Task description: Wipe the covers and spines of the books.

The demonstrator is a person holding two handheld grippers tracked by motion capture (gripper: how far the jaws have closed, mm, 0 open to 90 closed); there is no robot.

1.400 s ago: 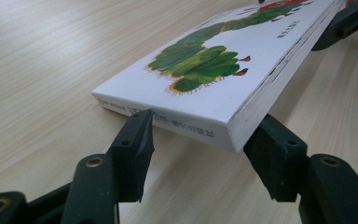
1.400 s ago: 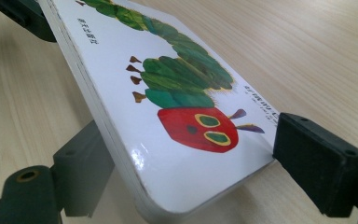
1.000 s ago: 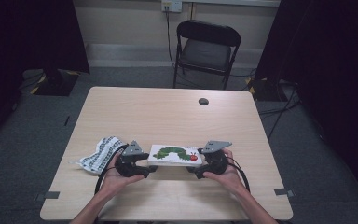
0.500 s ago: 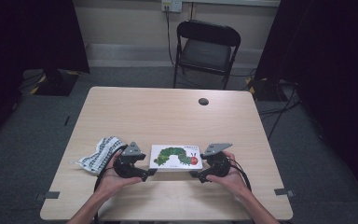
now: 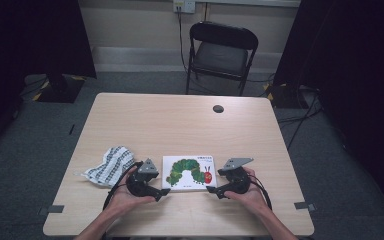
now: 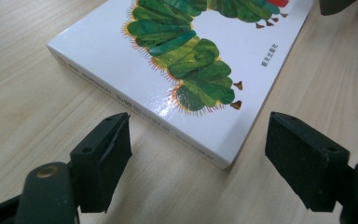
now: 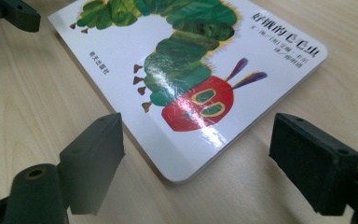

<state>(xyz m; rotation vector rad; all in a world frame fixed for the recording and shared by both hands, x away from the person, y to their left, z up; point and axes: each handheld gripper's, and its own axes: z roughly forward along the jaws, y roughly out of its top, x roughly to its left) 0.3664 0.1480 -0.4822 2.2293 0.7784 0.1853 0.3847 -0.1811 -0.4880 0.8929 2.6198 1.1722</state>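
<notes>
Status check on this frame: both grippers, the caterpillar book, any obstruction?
Left gripper open, at the book spine corner. Right gripper open, at the opposite near corner. Book flat on table, ungripped. Checked cloth lies left, clear of the book.

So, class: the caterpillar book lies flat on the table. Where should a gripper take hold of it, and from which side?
Probably a near corner. The book lies flat, closed and thin, so jaws can close only across its edge. The open left gripper faces the spine corner and the open right gripper the rounded one. Come in low from the person's side.
</notes>
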